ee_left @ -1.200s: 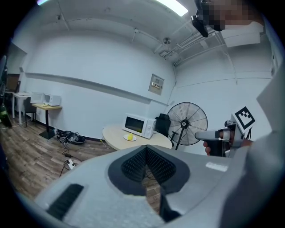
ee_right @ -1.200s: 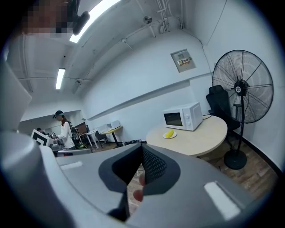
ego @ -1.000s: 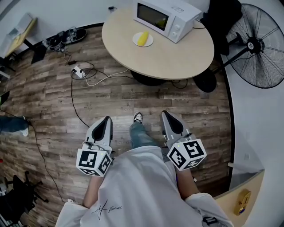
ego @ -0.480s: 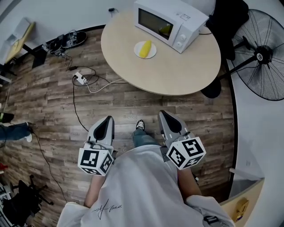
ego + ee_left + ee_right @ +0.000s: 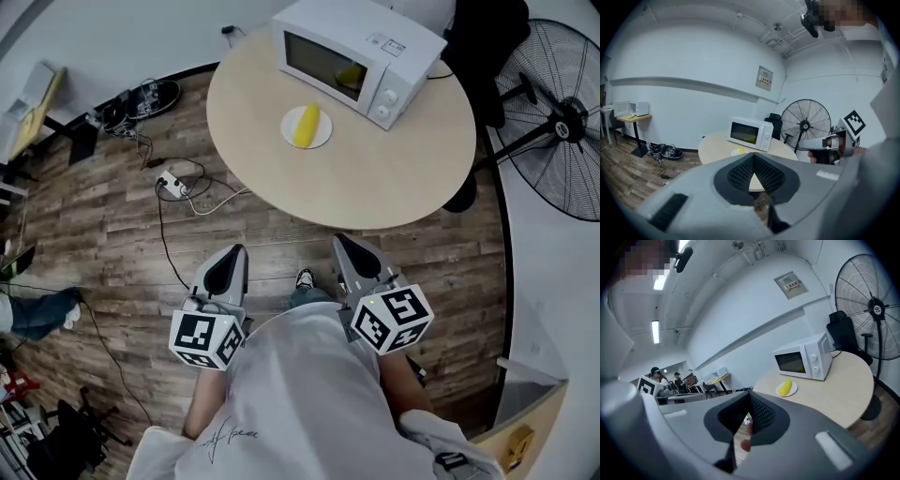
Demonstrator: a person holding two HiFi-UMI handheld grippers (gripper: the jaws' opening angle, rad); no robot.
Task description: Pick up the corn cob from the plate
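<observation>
The corn cob lay on its plate on the round surface, beside the microwave — well ahead of the left claw and right claw, the 2 pressed together, empty. Probably light, stiff, bumpy — pinch across its middle. The right gripper view showed its length clearly; the left barely.

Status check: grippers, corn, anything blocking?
Left gripper and right gripper shut, empty, short of table. Corn cob on white plate by microwave, untouched. Nothing in the way.
</observation>
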